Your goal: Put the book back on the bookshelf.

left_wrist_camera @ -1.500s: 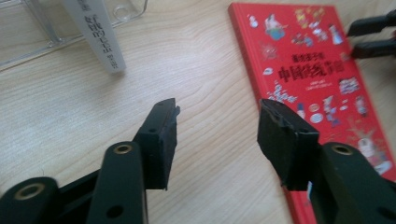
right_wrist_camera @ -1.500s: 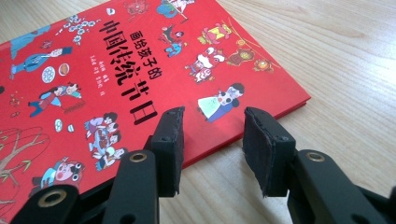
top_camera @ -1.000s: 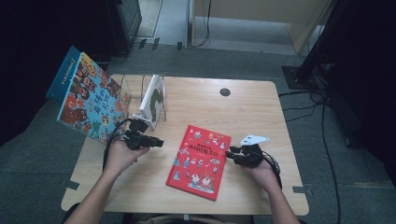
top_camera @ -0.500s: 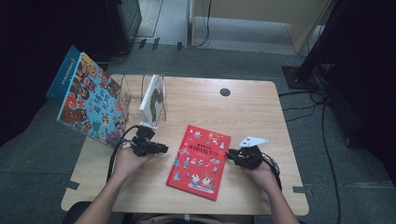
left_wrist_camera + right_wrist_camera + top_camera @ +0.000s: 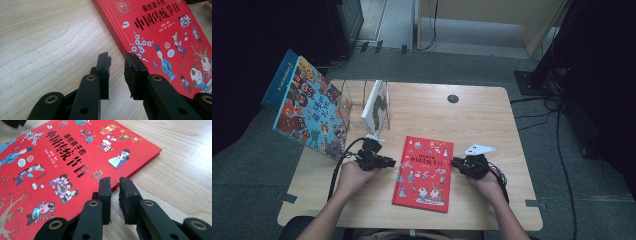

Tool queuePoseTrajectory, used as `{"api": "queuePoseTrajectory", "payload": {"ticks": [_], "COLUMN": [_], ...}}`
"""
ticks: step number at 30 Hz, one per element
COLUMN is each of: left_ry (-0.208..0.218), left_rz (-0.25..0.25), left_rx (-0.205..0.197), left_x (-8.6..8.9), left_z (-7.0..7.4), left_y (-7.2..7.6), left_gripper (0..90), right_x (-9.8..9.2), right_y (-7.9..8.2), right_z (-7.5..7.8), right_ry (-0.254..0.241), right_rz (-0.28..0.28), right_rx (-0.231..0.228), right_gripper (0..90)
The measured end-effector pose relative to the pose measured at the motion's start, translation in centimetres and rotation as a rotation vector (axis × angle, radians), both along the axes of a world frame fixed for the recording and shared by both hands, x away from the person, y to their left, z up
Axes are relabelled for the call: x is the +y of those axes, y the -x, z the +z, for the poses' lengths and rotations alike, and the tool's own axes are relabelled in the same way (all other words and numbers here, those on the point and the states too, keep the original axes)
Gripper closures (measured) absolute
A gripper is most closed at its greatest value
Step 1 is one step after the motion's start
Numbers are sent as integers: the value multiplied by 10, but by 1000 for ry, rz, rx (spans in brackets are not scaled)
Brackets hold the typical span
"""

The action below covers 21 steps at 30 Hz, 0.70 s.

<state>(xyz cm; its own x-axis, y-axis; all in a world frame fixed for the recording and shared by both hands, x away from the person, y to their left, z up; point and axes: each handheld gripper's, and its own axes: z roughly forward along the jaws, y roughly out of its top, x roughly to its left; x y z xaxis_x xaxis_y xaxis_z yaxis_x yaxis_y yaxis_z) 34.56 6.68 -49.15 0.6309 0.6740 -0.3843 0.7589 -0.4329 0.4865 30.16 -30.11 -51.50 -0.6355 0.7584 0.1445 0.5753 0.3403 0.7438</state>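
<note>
- Two tools flank the red book (image 5: 424, 173), lying flat on the worktop (image 5: 492, 125).
- Left tool (image 5: 117, 58) and right tool (image 5: 115, 182): jaws just narrowing, slim gap, empty, beside the book's edges.
- Cover reads 中国传统节日.

Both forearms are bare, with no sleeves showing. Each hand carries a black gripper with two flat, blunt jaws on hinged bars, pinned by brass-ringed rivets. Black cables (image 5: 338, 167) trail back; the right gripper (image 5: 455, 162) bears a grey three-cornered plate (image 5: 479, 149).

Red book (image 5: 425, 173) flat on table (image 5: 492, 125), tongs flanking it.
</note>
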Motion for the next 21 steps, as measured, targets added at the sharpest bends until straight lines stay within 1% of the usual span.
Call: {"api": "queuePoseTrajectory", "payload": {"ticks": [3, 5, 8, 10, 11, 12, 15, 17, 18, 19, 20, 21], "left_ry": [-14, -14, -9, -1, -3, -3, 10, 10, 6, 12, 7, 10], "left_rz": [2, 2, 5, 8, 4, 4, 4, -4, -17, -19, -16, -16], "left_rx": [5, 4, 3, 7, 1, 1, 8, 9, 2, 2, -3, 1], "left_x": [-1, -1, -1, -2, -2, -2, -4, -5, -7, -10, -11, -10], "left_z": [-4, -5, -5, -6, -6, -6, -7, -7, -7, -8, -7, -8], "left_y": [1, 1, 1, 2, 3, 3, 6, 7, 8, 9, 9, 9], "left_gripper": [742, 742, 742, 744, 744, 744, 743, 743, 743, 743, 752, 752], "right_x": [3, 4, 3, 3, 4, 4, 4, 5, 5, 5, 5, 6], "right_y": [-4, -5, -3, -1, 0, 0, 6, 7, 7, 7, 7, 7], "right_z": [0, -1, -1, 0, 0, 0, 1, 1, 1, 1, 1, 1], "right_ry": [-4, -17, 4, 6, 10, 10, 18, 19, 16, 14, 14, 14], "right_rz": [4, 3, 17, 32, 41, 41, 64, 66, 66, 64, 64, 64], "right_rx": [1, 0, 17, 26, 28, 28, 22, 19, 20, 21, 21, 21], "right_gripper": [803, 806, 810, 811, 812, 812, 829, 838, 838, 841, 847, 852]}}
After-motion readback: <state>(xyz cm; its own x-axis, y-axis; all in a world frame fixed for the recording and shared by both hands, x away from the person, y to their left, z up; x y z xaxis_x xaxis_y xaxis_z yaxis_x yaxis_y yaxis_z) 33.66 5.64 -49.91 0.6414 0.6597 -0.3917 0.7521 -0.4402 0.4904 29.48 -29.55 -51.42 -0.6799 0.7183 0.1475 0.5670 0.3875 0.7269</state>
